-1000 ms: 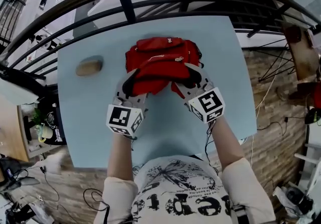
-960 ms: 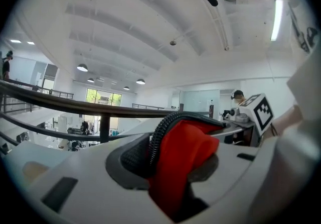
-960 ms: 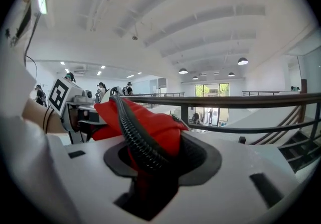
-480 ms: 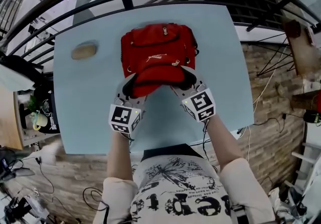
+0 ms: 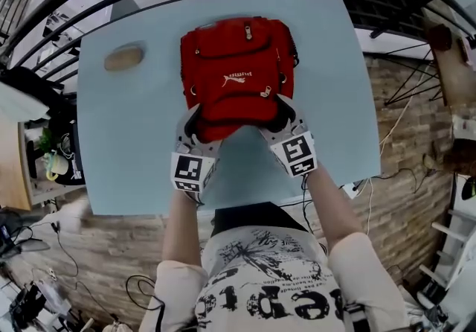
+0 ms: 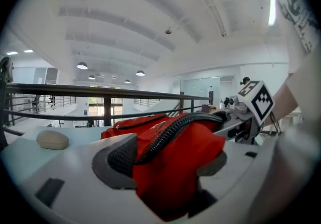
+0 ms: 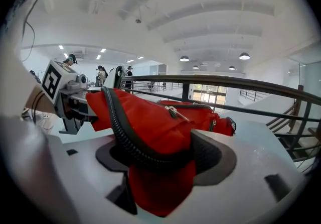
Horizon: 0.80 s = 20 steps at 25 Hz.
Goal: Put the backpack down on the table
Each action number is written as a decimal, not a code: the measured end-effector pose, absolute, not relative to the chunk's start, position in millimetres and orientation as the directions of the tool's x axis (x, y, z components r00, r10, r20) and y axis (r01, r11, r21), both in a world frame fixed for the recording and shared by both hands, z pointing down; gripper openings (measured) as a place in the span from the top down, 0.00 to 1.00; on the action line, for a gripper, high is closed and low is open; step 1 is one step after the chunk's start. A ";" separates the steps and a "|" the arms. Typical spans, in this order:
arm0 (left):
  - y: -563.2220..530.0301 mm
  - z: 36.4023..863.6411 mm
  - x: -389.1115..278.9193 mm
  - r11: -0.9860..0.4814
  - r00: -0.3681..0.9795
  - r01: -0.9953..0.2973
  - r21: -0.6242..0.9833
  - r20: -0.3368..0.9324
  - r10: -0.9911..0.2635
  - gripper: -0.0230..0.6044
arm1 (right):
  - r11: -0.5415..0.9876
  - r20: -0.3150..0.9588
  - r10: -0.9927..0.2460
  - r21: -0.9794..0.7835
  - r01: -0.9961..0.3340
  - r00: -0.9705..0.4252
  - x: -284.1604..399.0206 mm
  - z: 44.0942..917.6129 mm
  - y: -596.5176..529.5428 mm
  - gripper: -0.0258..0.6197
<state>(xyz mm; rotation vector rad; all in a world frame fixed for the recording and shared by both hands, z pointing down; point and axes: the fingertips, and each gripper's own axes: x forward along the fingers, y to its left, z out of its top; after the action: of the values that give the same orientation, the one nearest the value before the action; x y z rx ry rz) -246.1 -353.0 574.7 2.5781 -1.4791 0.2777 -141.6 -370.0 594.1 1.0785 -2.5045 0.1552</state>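
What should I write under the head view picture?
Red backpack on the blue table, its near edge between the opening jaws of the left gripper and right gripper.

Tan lump (image 5: 124,57) too blurred for me to name. Near edge of backpack (image 5: 236,62) buried in opening jaws of left gripper (image 5: 198,126) and right gripper (image 5: 274,120).

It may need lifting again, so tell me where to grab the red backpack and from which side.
Take the backpack by its near edge, from the person's side: it lies flat and that black-piped fold bulges up. The left tongs and right tongs, now opening, straddle it there.
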 end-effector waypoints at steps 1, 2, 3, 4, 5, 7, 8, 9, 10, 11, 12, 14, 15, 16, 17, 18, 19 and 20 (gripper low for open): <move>-350.2 579.5 -247.3 -0.500 0.488 -0.866 0.019 0.253 -0.835 0.54 | 0.694 0.415 -0.672 0.062 -0.717 -0.614 -140.3 596.5 -368.0 0.49; -346.8 584.2 -248.4 -0.503 0.483 -0.865 -0.005 0.271 -0.833 0.52 | 0.694 0.424 -0.670 0.064 -0.717 -0.610 -138.6 599.4 -365.2 0.46; -342.6 588.8 -249.5 -0.504 0.477 -0.863 -0.023 0.289 -0.830 0.51 | 0.695 0.435 -0.664 0.061 -0.716 -0.608 -136.4 602.9 -361.5 0.43; -337.7 593.4 -250.5 -0.503 0.472 -0.864 -0.029 0.306 -0.827 0.51 | 0.699 0.446 -0.656 0.055 -0.713 -0.608 -134.1 606.7 -356.8 0.41; -332.4 597.9 -251.8 -0.499 0.465 -0.866 -0.027 0.321 -0.825 0.51 | 0.703 0.457 -0.648 0.049 -0.710 -0.610 -131.6 610.3 -351.4 0.39; -322.0 606.7 -254.2 -0.483 0.451 -0.875 -0.009 0.344 -0.823 0.50 | 0.711 0.473 -0.634 0.046 -0.702 -0.612 -127.4 616.2 -340.3 0.37; -316.5 611.6 -255.0 -0.476 0.445 -0.880 0.001 0.356 -0.822 0.49 | 0.714 0.478 -0.630 0.047 -0.699 -0.612 -125.7 618.3 -335.0 0.37; -310.3 617.1 -255.2 -0.469 0.440 -0.883 0.013 0.370 -0.818 0.49 | 0.715 0.482 -0.627 0.045 -0.698 -0.612 -124.1 619.8 -329.9 0.37; -303.4 622.8 -254.9 -0.463 0.437 -0.886 0.029 0.386 -0.812 0.49 | 0.715 0.484 -0.625 0.042 -0.698 -0.612 -122.2 621.0 -324.9 0.37; -296.0 627.7 -254.1 -0.454 0.433 -0.890 0.049 0.404 -0.806 0.49 | 0.715 0.485 -0.624 0.037 -0.699 -0.613 -120.2 622.2 -319.8 0.37; -288.4 631.2 -253.3 -0.442 0.429 -0.894 0.072 0.418 -0.800 0.49 | 0.714 0.485 -0.622 0.028 -0.700 -0.615 -117.9 623.5 -314.6 0.37; -275.1 634.6 -253.0 -0.416 0.416 -0.904 0.099 0.430 -0.802 0.50 | 0.710 0.479 -0.621 0.006 -0.704 -0.621 -112.9 625.1 -304.9 0.37; -269.3 634.6 -252.1 -0.407 0.411 -0.907 0.104 0.429 -0.805 0.50 | 0.707 0.474 -0.622 -0.004 -0.707 -0.624 -110.4 624.7 -300.7 0.37; -263.9 633.3 -250.0 -0.403 0.409 -0.909 0.108 0.424 -0.808 0.50 | 0.704 0.469 -0.623 -0.011 -0.710 -0.626 -107.8 623.7 -296.8 0.37; -258.7 630.7 -247.2 -0.400 0.409 -0.910 0.112 0.415 -0.813 0.50 | 0.702 0.464 -0.625 -0.018 -0.712 -0.628 -105.5 622.2 -292.9 0.37; -253.6 627.0 -244.8 -0.396 0.406 -0.911 0.114 0.406 -0.819 0.50 | 0.701 0.459 -0.626 -0.023 -0.713 -0.630 -103.7 620.0 -288.6 0.37; -248.8 622.3 -243.1 -0.389 0.400 -0.914 0.113 0.397 -0.826 0.50 | 0.700 0.454 -0.627 -0.028 -0.714 -0.633 -102.6 616.9 -284.2 0.38; -244.5 616.3 -242.0 -0.381 0.393 -0.918 0.110 0.387 -0.834 0.50 | 0.698 0.447 -0.630 -0.032 -0.715 -0.635 -101.9 612.6 -279.9 0.40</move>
<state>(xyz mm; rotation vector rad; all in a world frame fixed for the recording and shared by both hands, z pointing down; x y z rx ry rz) -242.0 -244.5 616.3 2.3487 -1.5303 0.3871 -101.9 -279.9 612.6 1.0438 -2.5029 0.2882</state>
